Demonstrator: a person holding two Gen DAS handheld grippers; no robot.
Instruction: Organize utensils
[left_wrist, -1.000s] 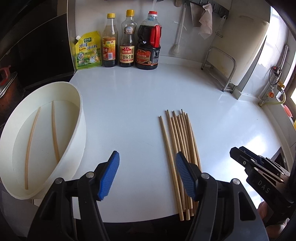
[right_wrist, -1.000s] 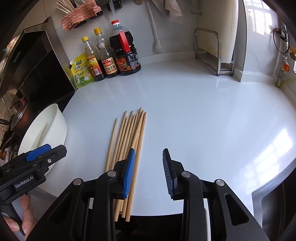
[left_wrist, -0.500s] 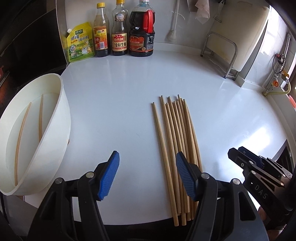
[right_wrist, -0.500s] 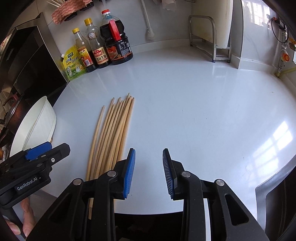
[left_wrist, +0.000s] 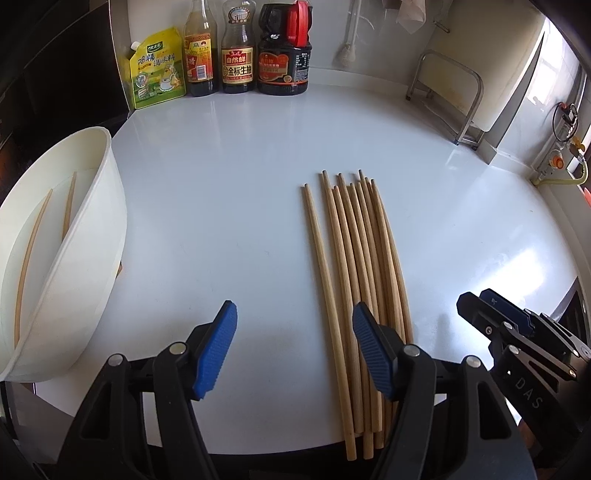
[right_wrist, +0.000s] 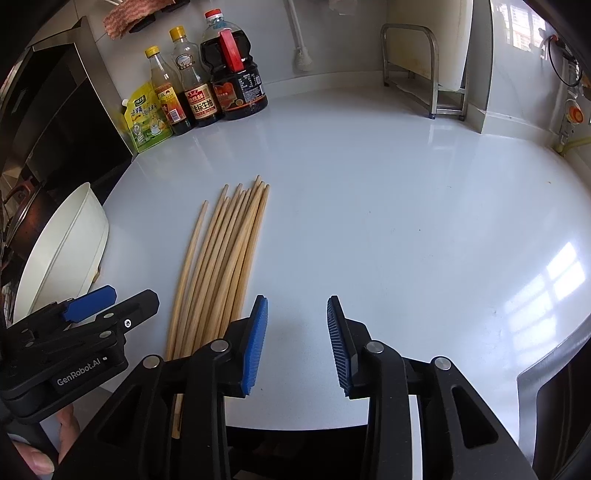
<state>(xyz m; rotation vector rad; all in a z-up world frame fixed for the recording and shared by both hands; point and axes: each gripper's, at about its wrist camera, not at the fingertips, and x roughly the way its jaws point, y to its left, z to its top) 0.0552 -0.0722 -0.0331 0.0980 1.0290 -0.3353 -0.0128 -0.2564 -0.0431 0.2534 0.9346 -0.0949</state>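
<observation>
Left wrist, chopsticks, pale wood, bundled lengthwise

A bundle of wooden chopsticks is laid lengthwise on the white countertop. The right gripper is held above bare counter just right of the bundle; its jaws have just been opening, with nothing between them. The left gripper is seen at lower left, beside a white tub.

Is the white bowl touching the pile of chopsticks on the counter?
Apart. The left wrist view shows bare counter between the white bowl and the pile of chopsticks.
</observation>
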